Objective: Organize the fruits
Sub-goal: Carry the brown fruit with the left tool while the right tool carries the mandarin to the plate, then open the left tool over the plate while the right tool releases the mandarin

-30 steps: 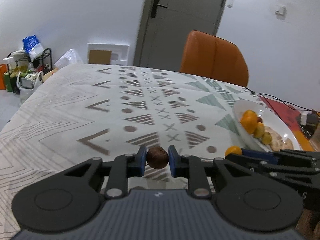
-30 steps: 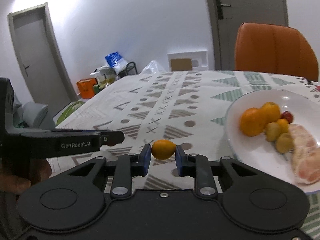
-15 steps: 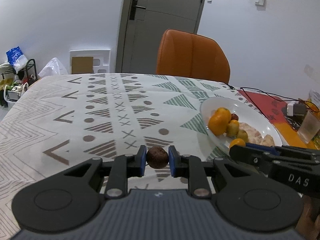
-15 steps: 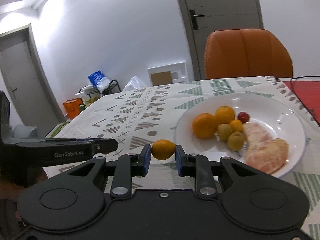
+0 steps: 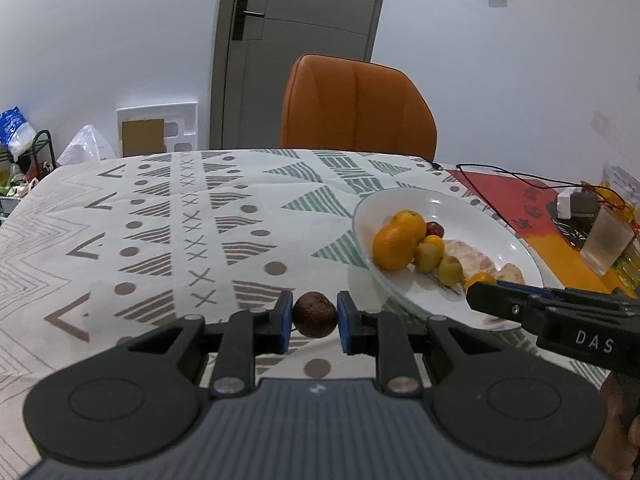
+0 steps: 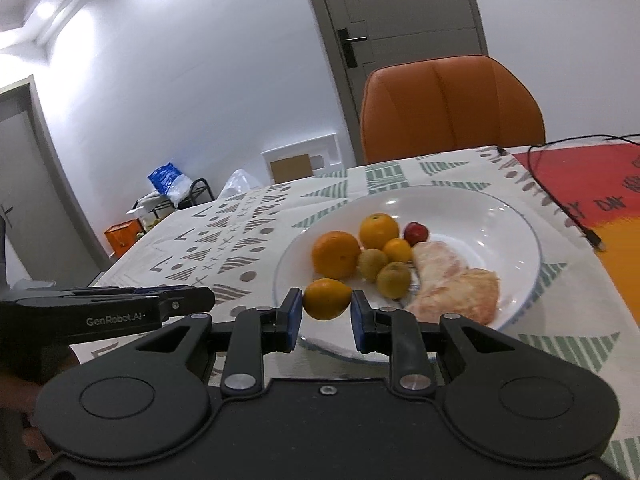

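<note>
- Brown and rough-skinned, a small round fruit (image 5: 314, 320) sits pinched between the blue pads of the left gripper (image 5: 314, 322), whose jaws are closed on it above the patterned tabletop (image 5: 168, 232).
- Orange-yellow, a kumquat (image 6: 327, 299) is clamped the same way in the right gripper (image 6: 327, 312), its jaws hanging over the near rim of the white plate (image 6: 500, 216).
- Ahead of the right jaws, the plate holds two oranges (image 6: 335, 254), three smaller yellow-green fruits, one red fruit (image 6: 416, 233) and peeled citrus segments (image 6: 456, 284).
- Only the left view shows a plastic cup (image 5: 607, 240) and a white adapter with wires, right of the plate.
- Only the right view shows a second door at far left.
- An orange chair (image 5: 356, 104) stands beyond the tabletop in both.
</note>
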A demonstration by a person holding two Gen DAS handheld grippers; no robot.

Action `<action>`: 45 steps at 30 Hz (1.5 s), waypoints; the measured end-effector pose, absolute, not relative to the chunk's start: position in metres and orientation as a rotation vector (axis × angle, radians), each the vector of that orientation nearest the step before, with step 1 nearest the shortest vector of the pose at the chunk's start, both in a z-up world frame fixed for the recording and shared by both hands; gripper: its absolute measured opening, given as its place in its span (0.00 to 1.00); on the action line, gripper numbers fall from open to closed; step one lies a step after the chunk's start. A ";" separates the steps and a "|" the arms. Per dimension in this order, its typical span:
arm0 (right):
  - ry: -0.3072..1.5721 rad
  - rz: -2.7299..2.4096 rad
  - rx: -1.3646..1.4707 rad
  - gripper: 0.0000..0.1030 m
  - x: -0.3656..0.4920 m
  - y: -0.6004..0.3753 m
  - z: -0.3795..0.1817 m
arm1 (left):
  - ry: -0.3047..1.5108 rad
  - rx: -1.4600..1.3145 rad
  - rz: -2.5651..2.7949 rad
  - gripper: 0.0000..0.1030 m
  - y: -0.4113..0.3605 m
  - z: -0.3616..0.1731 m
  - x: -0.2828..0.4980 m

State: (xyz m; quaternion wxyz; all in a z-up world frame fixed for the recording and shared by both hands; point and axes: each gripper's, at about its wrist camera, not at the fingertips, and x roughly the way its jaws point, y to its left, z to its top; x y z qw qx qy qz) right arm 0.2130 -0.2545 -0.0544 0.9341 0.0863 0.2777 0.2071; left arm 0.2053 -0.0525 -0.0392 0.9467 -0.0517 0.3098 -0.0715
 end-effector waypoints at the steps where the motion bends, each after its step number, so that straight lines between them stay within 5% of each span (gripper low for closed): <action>1: 0.567 0.419 0.180 0.24 0.213 -0.257 -0.055 | 0.629 -0.102 -0.149 0.21 -0.055 -0.039 0.206; 7: 0.568 0.386 0.202 0.24 0.212 -0.273 -0.057 | 0.620 -0.087 -0.174 0.21 -0.071 -0.035 0.211; 11: 0.562 0.359 0.195 0.34 0.209 -0.280 -0.057 | 0.615 -0.077 -0.196 0.21 -0.082 -0.034 0.214; 34: 0.541 0.298 0.206 0.35 0.187 -0.316 -0.050 | 0.610 -0.057 -0.285 0.21 -0.128 -0.028 0.222; 45: 0.527 0.324 0.203 0.47 0.177 -0.312 -0.046 | 0.612 -0.054 -0.222 0.35 -0.116 -0.020 0.203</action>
